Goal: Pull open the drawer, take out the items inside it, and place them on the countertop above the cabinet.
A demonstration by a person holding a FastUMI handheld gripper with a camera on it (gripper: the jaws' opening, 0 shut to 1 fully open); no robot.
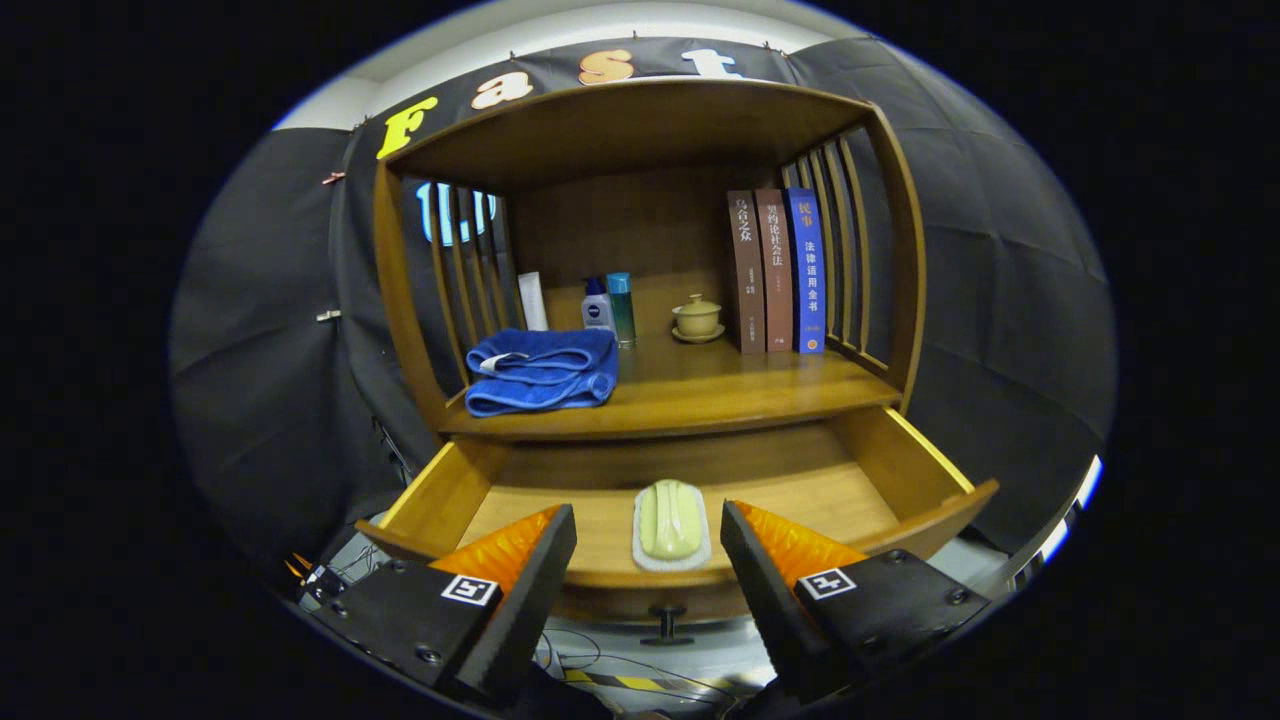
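- Drawer (900,470) is pulled out; looks like the take-out step.
- Soap dish (671,524) sits in the drawer's front middle, just ahead of the fingers.
- Tool (648,540) spread wide, holding nothing.
- Next: drop in, straddle the dish, close, lift to the counter (700,385) beside the blue towel (542,370).

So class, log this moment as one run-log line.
drawer: open | soap dish: inside, between fingers | hand-held gripper: open | countertop: towel
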